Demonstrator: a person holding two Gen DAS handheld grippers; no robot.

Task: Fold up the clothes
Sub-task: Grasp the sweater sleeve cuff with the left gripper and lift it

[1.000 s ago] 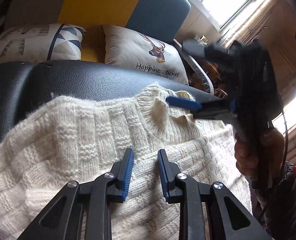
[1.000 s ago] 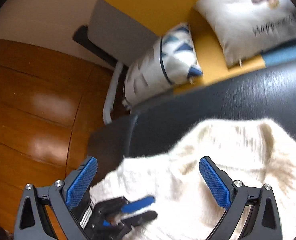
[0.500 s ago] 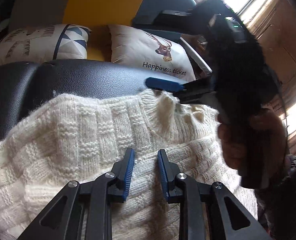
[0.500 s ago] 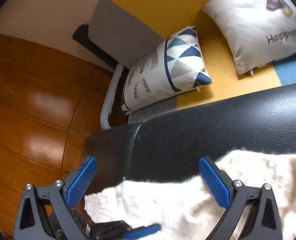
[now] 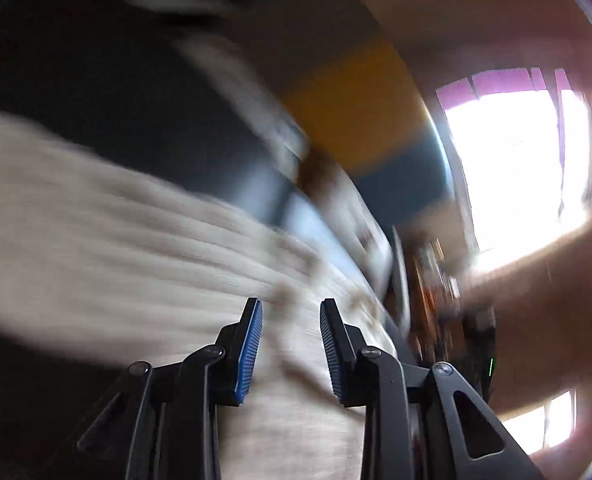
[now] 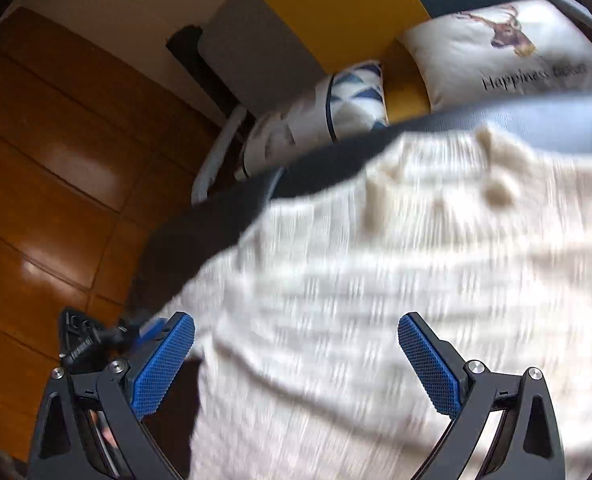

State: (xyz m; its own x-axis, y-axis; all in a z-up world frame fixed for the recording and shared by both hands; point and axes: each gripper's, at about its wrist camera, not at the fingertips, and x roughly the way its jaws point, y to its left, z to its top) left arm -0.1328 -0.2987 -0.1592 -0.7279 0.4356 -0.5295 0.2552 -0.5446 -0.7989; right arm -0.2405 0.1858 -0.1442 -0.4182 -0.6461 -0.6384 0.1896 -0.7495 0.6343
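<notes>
— Left wrist view is badly smeared. Can you make anything out?

— The left gripper [image 5: 291, 322] has its blue-padded fingers [image 5: 250, 350] a narrow gap apart, cream sweater [image 5: 116, 248] showing between and beyond them. Whether they pinch any knit, I cannot tell. A bright window [image 5: 515, 168] glares at the right.

— And the other camera?

— Sharper. The right gripper [image 6: 296, 344] is spread wide, nothing between its pads [image 6: 429, 364], hovering over the sweater [image 6: 395, 280].

— Where does the sweater lie?

— Spread across a dark leather surface [image 6: 216, 216], its far edge bunched into small lumps near the top. The left gripper's tip [image 6: 108, 336] shows at the sweater's left edge, just beside the right gripper's left finger.

— What's behind?

— A deer cushion [image 6: 495, 56] printed "Happiness", a blue-triangle cushion [image 6: 335, 116] beside it, both on a yellow, grey and blue sofa [image 6: 327, 12]. Wooden floor [image 6: 48, 184] on the left.
</notes>
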